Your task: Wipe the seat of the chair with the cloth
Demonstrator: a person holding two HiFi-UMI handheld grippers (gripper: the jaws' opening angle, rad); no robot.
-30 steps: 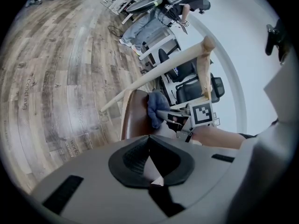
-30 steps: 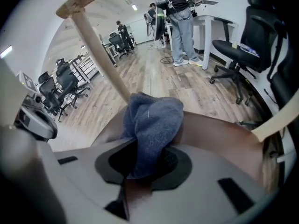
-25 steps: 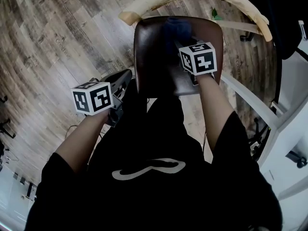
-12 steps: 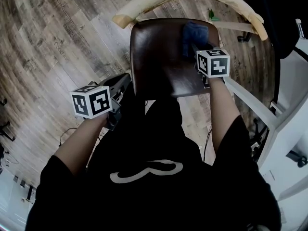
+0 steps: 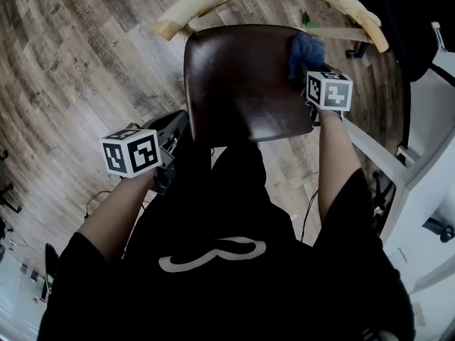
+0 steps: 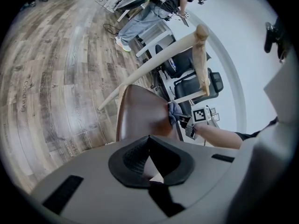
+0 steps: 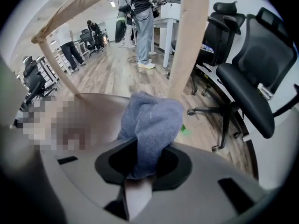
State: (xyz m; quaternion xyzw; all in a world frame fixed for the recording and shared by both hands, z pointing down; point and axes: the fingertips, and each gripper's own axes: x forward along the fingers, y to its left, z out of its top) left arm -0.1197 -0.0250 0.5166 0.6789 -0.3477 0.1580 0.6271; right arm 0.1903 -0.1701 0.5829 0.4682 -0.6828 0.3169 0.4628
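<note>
Blue cloth [image 7: 152,125] in right claw [image 7: 138,178]

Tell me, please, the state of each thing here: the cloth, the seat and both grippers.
Cloth, bunched up, resting on the seat's far right corner.
Seat, glossy, bare apart from the cloth.
Right gripper, shut on the cloth.
Left gripper, shut, empty, held off the seat at the chair's left.
</note>
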